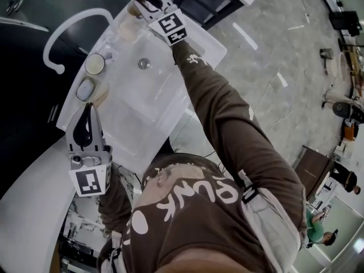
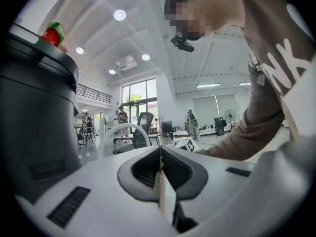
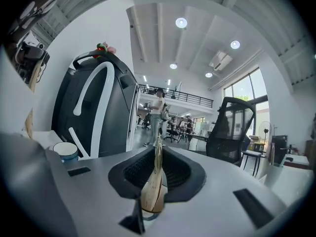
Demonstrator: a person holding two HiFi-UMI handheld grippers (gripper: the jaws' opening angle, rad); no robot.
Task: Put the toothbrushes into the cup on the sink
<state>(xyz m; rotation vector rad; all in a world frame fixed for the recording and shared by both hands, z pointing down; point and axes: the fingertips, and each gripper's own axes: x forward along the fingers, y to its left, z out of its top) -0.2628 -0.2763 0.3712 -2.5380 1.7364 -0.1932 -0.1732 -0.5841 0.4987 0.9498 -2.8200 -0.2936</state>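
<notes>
The white sink point(image 1: 170, 104) lies below me, and a round cup point(image 1: 94, 63) stands on its left rim; the right gripper view shows that cup point(image 3: 65, 151) as white with a blue rim, at the left. My right gripper point(image 1: 137, 2) is over the sink's far end, shut on a wooden toothbrush point(image 3: 154, 186) whose handle stands between its jaws. Just short of the cup, at the sink's near left rim, my left gripper point(image 1: 89, 106) is shut on a pale flat toothbrush handle point(image 2: 165, 194).
A white arched faucet point(image 1: 62, 33) curves over the sink's left side. A small rounded white thing point(image 1: 85, 89) lies beside the cup. The drain point(image 1: 144, 63) sits mid-basin. A big dark unit point(image 3: 94, 112) stands behind the sink. An office chair point(image 3: 232, 127) and people are farther off.
</notes>
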